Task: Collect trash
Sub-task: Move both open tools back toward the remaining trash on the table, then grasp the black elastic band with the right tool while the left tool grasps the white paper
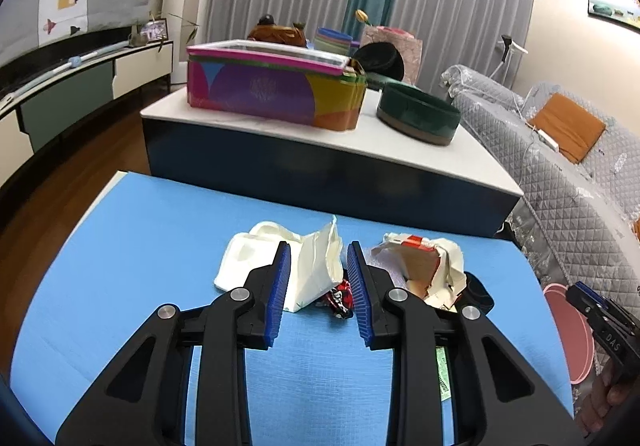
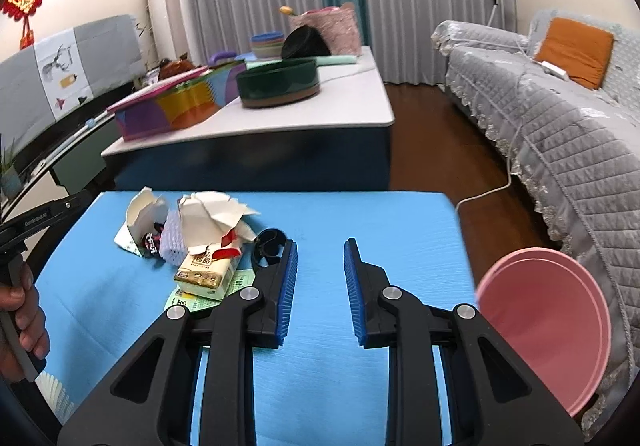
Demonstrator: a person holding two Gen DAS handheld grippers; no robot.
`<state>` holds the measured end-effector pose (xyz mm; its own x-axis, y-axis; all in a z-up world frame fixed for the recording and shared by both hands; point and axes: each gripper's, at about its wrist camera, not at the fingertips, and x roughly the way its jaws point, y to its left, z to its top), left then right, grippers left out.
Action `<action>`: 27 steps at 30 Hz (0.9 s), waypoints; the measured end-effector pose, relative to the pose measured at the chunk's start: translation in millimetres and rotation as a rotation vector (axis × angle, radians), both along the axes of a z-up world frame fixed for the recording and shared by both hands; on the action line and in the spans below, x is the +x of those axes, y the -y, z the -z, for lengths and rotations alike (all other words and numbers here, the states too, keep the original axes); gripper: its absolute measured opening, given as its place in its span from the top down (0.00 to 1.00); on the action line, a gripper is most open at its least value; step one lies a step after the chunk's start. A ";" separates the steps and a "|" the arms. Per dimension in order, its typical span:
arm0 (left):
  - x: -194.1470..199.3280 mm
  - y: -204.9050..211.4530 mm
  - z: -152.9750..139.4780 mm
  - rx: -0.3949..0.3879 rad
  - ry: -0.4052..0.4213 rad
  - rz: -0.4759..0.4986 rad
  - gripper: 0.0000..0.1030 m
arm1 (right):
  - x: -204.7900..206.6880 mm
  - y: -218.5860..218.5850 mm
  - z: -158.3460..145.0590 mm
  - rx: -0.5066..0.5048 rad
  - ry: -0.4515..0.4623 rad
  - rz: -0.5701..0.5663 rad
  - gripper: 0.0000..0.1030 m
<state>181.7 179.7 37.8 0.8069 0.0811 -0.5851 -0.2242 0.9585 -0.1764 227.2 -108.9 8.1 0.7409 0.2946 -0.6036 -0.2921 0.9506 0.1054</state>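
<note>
Left tool: I see my left tool hanging with its blue pads apart, nothing between them, aimed at the trash pile on the blue bench.
Right tool: my right tool is also spread wide and empty, over bare bench surface, to the right of the pile.
Trash: a crumpled white paper carton lies just ahead of the left pads; beside it a torn white-and-red cardboard box, and a small red-and-black foil wrapper between them. In the right view I also see a yellow tissue pack on a green paper slip, and a black ring-shaped band.
Bin: a pink round plastic basin stands off the right edge of the bench, well apart from the pile.
Risk: I judge the carton is soft and may crush or slip if I close only on its edge. The pieces touch each other, so lifting one could drag the wrapper away or push it off the bench.
</note>
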 end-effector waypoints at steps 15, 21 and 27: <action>24.4 8.5 28.2 0.023 -0.077 0.028 0.68 | 42.4 -42.5 44.3 -0.005 -0.112 -0.084 0.49; 30.1 17.0 35.3 0.038 -0.098 0.048 0.63 | 52.3 -50.4 57.3 -0.022 -0.153 -0.110 0.47; 33.6 15.1 38.4 0.033 -0.113 0.041 0.63 | 62.3 -56.3 68.5 -0.043 -0.184 -0.117 0.47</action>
<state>215.3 164.5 -0.5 0.7389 0.0698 -0.6702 -0.2009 0.9722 -0.1202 289.5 -52.6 -60.5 0.5795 0.3430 -0.7393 -0.3802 0.9161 0.1271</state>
